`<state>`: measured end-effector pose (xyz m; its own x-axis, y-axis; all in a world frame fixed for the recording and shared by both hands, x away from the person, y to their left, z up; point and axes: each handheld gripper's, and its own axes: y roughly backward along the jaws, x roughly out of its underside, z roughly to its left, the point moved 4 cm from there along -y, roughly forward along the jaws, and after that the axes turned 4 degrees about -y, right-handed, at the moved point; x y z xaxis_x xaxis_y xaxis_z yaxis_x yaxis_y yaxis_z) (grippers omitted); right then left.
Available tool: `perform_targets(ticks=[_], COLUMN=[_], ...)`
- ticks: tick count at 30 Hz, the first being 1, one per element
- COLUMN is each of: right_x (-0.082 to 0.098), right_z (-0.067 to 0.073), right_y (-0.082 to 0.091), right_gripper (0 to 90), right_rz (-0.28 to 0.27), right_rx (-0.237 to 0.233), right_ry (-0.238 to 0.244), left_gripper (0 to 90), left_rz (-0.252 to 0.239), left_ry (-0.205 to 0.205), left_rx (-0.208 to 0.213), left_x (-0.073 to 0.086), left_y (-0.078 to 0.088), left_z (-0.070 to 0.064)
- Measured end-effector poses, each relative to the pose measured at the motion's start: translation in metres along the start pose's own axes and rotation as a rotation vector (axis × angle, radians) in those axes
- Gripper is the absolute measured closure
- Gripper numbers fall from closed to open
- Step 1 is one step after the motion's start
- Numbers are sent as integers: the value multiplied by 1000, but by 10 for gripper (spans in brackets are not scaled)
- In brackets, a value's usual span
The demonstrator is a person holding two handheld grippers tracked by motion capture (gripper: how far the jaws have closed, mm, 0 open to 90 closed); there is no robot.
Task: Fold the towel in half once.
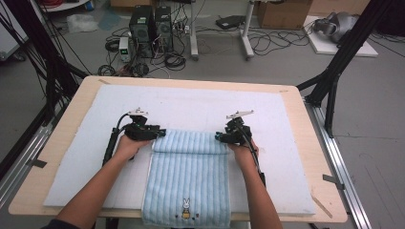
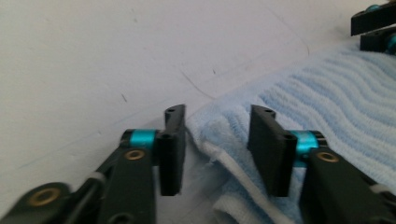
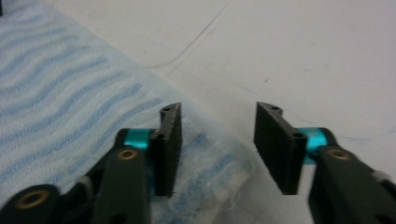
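High view overlooks table (image 1: 296, 143); gripper views, slightly blurred, hug towel (image 1: 188, 167).

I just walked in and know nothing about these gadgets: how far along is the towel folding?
One fold looks done: the light blue striped towel has its far end doubled over into a thick edge, the rabbit end hanging off the near side of the white foam mat. Now the left gripper and right gripper stand open at that edge's two corners, pressing nothing. Any further fold, probably toward the rabbit end, remains.
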<state>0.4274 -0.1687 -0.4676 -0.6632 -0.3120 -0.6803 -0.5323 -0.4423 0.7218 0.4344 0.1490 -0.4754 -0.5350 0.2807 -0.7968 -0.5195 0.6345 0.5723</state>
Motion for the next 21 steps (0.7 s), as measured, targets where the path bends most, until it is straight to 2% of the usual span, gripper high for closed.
perform_targets(ticks=[1, 2, 3, 4, 5, 8, 13, 16, 17, 19, 21], right_x=[0, 0, 0, 0, 0, -2, -6, -5, -5, -3, 2], right_z=[1, 2, 2, 3, 3, 6, 10, 14, 17, 22, 28], right_y=[-2, -2, -2, -1, -1, 3, 24, 38, 43, 52, 62], right_gripper=[610, 675, 771, 813, 831, 837, 831, 826, 826, 825, 824], right_rz=[5, 3, 5, 11, 12, -7, -98, -123, -146, -173, -192], right_rx=[-4, 5, -5, -21, -5, 27, 32, 34, 39, 37, 31], right_ry=[1, 7, 17, 14, 39, 71, 95, 106, 116, 125, 140], left_gripper=[707, 769, 835, 847, 861, 863, 863, 863, 863, 863, 863], left_rz=[3, 8, 13, 16, 10, -35, -137, -167, -184, -215, -226], left_ry=[-10, -21, -33, -43, -39, -26, -10, -34, -43, -41, -45], left_rx=[10, 17, 21, 26, 30, 42, 85, 103, 108, 122, 131], left_x=[0, 1, 1, 1, 0, -4, -12, -13, -13, -11, -7], left_y=[0, 0, 1, 2, 3, 9, 29, 40, 45, 54, 62], left_z=[-1, -2, -3, -3, -3, -4, -9, -17, -21, -27, -32])
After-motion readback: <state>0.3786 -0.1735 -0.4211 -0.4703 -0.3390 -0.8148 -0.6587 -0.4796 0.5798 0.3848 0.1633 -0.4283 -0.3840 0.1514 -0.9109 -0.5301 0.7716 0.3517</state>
